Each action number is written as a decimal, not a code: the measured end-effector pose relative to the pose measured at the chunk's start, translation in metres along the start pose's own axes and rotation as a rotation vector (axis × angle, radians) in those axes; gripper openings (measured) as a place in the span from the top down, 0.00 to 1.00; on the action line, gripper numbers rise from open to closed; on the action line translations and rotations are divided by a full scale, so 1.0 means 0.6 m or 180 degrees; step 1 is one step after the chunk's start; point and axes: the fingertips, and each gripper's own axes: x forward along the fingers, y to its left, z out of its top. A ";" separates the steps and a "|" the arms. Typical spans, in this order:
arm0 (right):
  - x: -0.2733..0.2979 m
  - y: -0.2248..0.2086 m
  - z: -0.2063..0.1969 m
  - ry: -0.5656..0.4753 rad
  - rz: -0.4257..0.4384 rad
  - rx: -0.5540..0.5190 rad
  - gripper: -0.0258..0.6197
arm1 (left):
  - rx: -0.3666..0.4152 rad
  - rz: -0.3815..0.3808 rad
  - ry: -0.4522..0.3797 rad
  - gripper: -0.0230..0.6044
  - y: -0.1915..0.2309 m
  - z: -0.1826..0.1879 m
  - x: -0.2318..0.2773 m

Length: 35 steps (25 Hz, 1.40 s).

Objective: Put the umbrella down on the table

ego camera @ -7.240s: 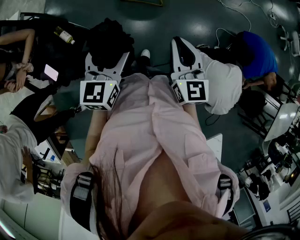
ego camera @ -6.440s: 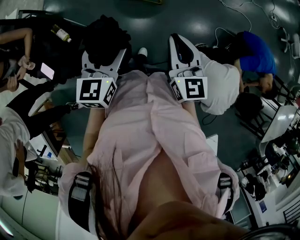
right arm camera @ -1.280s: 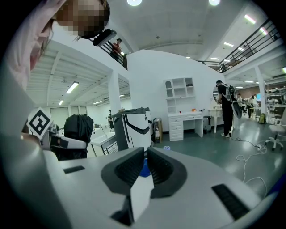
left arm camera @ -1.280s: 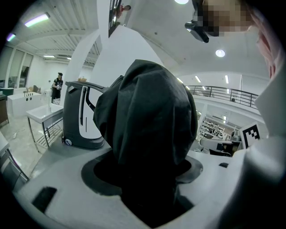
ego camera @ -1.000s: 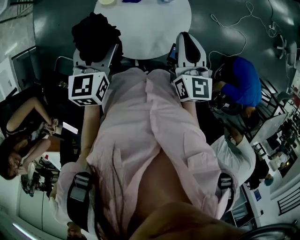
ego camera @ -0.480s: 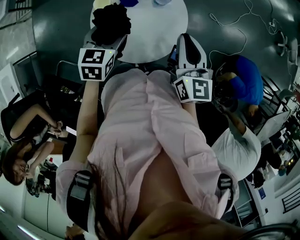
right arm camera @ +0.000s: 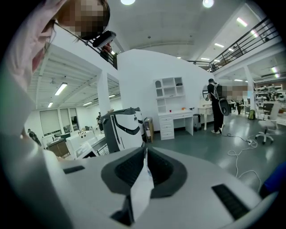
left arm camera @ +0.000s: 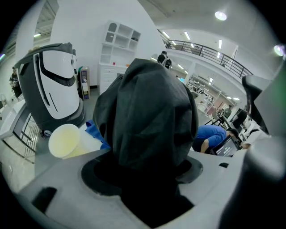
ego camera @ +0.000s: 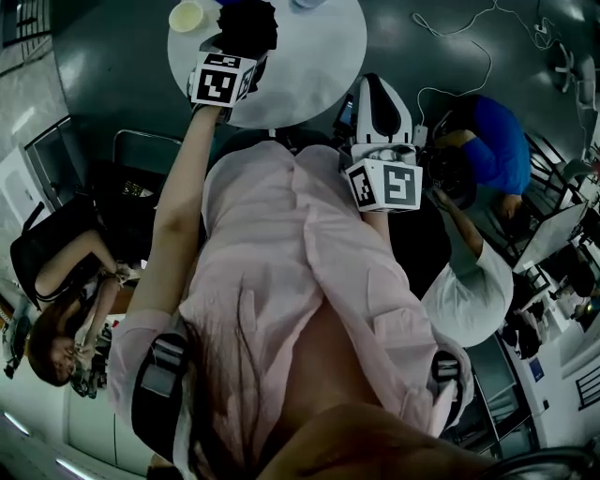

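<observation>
The black folded umbrella (ego camera: 246,23) hangs over the round white table (ego camera: 309,66), and my left gripper (ego camera: 234,56) is shut on it with the arm stretched forward. In the left gripper view the dark umbrella fabric (left arm camera: 147,116) fills the middle and hides the tips of my left gripper (left arm camera: 145,179). My right gripper (ego camera: 373,89) stays close to my body at the table's near edge, apart from the umbrella. Its jaws are shut (right arm camera: 144,170); a thin white sliver shows between the pads, and I cannot tell what it is.
A pale yellow cup (ego camera: 187,16) and something blue (left arm camera: 96,132) sit on the table beside the umbrella. A white machine (left arm camera: 53,85) stands behind. People sit at the right (ego camera: 492,141) and at the left (ego camera: 66,309). A dark chair (ego camera: 141,159) stands left of me.
I have turned to face the round table. My left gripper has reached forward with the umbrella, from beside my chest to over the table. The right gripper has hardly moved.
</observation>
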 end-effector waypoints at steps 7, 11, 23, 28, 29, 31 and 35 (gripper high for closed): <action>-0.007 -0.010 -0.007 0.0048 -0.0098 0.0038 0.89 | -0.0105 0.0036 0.0446 0.45 0.020 -0.029 0.079; -0.005 -0.010 -0.012 0.0084 -0.0107 0.0040 0.89 | -0.0152 0.0065 0.0637 0.45 0.030 -0.044 0.108; -0.001 -0.011 -0.014 0.0118 -0.0133 0.0049 0.89 | -0.0246 -0.0024 0.0796 0.45 0.026 -0.066 0.170; -0.003 -0.015 -0.016 0.0125 -0.0149 0.0058 0.89 | -0.0237 -0.0016 0.0807 0.45 0.023 -0.070 0.176; -0.003 -0.016 -0.015 0.0124 -0.0147 0.0057 0.89 | -0.0232 -0.0006 0.0808 0.45 0.022 -0.070 0.177; -0.002 -0.014 -0.012 0.0118 -0.0136 0.0050 0.89 | -0.0212 0.0020 0.0806 0.45 0.022 -0.068 0.178; 0.002 -0.010 -0.009 0.0113 -0.0112 0.0041 0.89 | -0.0187 0.0037 0.0815 0.45 0.023 -0.068 0.179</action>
